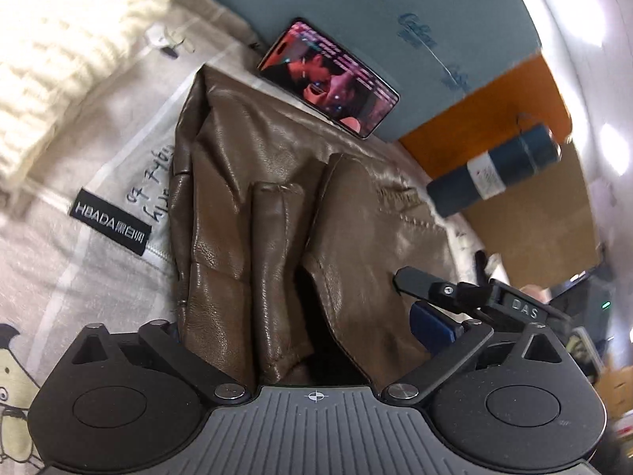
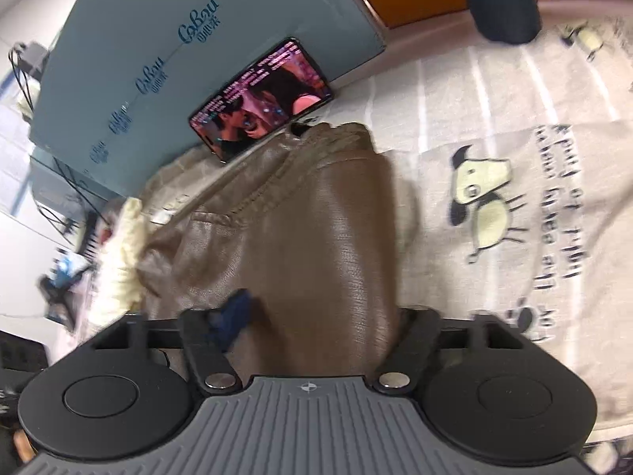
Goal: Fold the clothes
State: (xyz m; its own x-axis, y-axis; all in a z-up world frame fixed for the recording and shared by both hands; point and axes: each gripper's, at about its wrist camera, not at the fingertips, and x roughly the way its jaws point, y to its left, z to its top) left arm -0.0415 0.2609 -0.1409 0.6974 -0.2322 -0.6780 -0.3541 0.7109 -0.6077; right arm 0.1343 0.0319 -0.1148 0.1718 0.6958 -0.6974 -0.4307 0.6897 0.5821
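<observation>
A: Your left gripper (image 1: 308, 328) is standing spread wide, and the brown leather jacket (image 1: 277, 198) is bunching up between its fingers, filling the whole gap. The folded leather is running forward from your fingers toward the phone (image 1: 328, 79), which is leaning against the grey-blue box (image 1: 395, 19) ahead.

B: And my right one?

A: Your right gripper (image 2: 316, 316) is also sitting parted, with the same brown leather jacket (image 2: 300, 237) lying across the gap and hiding the right finger. A blue pad (image 2: 233, 308) is showing on your left finger, pressing on the leather. I cannot tell for sure whether either pair is actually pinching the leather, since the fingertips are buried under it.

B: What is lying around the jacket?

A: In the left wrist view, a cream knitted sweater (image 1: 59, 59) is lying well off to the left of your fingers, and a black HBADA label (image 1: 110, 221) is sitting just left of the jacket on the pale printed sheet (image 1: 39, 277). A dark blue bottle (image 1: 494, 170) is standing to the right, ahead of your fingers. In the right wrist view, the phone (image 2: 261, 99) is glowing ahead of the jacket's far edge, and a cartoon dog print (image 2: 482, 202) is showing on the sheet, right of your fingers.
</observation>
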